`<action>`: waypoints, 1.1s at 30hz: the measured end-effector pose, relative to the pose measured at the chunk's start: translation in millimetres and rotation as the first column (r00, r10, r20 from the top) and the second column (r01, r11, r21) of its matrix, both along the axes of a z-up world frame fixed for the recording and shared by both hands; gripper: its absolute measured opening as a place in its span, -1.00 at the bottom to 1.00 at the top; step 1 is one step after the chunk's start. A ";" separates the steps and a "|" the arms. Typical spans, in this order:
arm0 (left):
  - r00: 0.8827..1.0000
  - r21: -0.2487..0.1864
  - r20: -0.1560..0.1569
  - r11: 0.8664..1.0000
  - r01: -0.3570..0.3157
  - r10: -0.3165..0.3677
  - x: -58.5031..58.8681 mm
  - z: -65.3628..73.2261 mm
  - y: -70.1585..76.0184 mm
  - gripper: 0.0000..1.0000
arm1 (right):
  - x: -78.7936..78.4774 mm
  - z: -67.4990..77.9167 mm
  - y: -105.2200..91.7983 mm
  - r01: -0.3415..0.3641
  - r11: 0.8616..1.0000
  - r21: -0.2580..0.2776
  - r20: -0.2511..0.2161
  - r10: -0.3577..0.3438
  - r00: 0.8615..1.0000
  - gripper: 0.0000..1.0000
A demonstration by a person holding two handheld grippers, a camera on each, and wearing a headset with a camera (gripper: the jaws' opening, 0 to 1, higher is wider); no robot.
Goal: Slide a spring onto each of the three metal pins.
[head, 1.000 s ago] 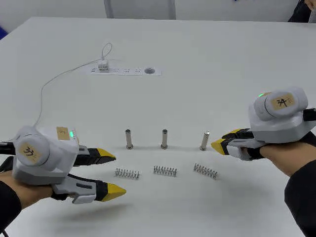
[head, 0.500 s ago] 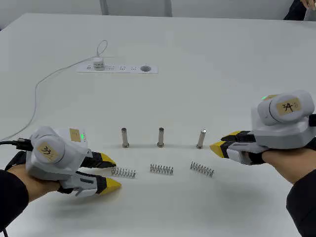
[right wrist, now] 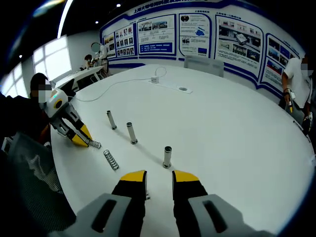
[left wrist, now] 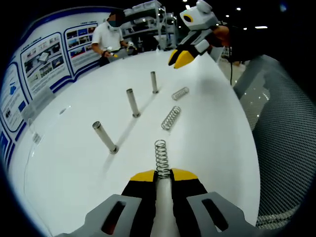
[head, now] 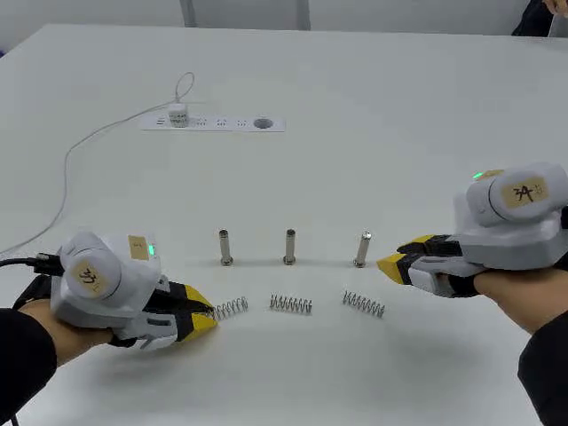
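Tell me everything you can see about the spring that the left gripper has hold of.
The spring is a slim coil of bare silvery wire, evenly wound with open gaps. Its near end is pinched between the yellow tips of the left gripper, jaws shut on it; the rest sticks straight out ahead. In the head view it angles toward the leftmost pin, stopping short of it. Whether its free end rests on the table I cannot tell.

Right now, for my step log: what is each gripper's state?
Left gripper: shut on one end of a spring.
Right gripper: open, holding nothing.
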State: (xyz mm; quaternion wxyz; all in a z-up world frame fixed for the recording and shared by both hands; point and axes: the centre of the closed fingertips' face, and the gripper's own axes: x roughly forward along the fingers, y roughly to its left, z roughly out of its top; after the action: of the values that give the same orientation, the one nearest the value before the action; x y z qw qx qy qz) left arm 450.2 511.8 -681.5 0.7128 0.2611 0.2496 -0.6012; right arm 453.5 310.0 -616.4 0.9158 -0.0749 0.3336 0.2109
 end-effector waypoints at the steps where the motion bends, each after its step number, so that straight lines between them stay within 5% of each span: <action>1: 1.000 -0.001 -0.002 1.000 0.000 0.000 -0.6 0.0 -0.1 -0.79 | -0.2 0.6 0.4 -0.002 1.000 0.000 0.002 0.002 1.000 -0.57; 10: 1.000 -0.004 0.004 1.000 0.013 -0.013 -8.6 4.6 -2.1 -0.80 | -4.6 9.2 12.3 -0.056 0.998 0.007 0.017 0.056 0.998 -0.57; 17: 0.999 -0.024 0.018 0.999 0.044 -0.043 -20.1 15.9 -10.8 -0.80 | -11.9 12.9 39.2 -0.174 0.984 0.036 0.021 0.174 0.985 -0.58; 23: 0.997 -0.044 0.030 0.997 0.071 -0.069 -25.4 25.2 -16.4 -0.80 | -27.5 12.1 76.4 -0.365 0.930 0.053 0.003 0.365 0.931 -0.58; 27: 0.995 -0.066 0.045 0.993 0.094 -0.091 -31.9 36.5 -23.0 -0.80 | -34.5 8.6 92.2 -0.430 0.901 0.054 -0.012 0.431 0.902 -0.58; 33: 0.987 -0.093 0.076 0.985 0.149 -0.142 -45.1 55.5 -35.6 -0.81 | -48.2 7.0 116.8 -0.540 0.840 0.058 -0.015 0.542 0.841 -0.58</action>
State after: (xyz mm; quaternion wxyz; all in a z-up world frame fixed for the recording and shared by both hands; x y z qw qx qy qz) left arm 405.1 476.1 -626.0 0.6872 0.2639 0.1753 -0.6538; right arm 405.3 426.9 -609.4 0.8155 -0.1391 0.3075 0.4701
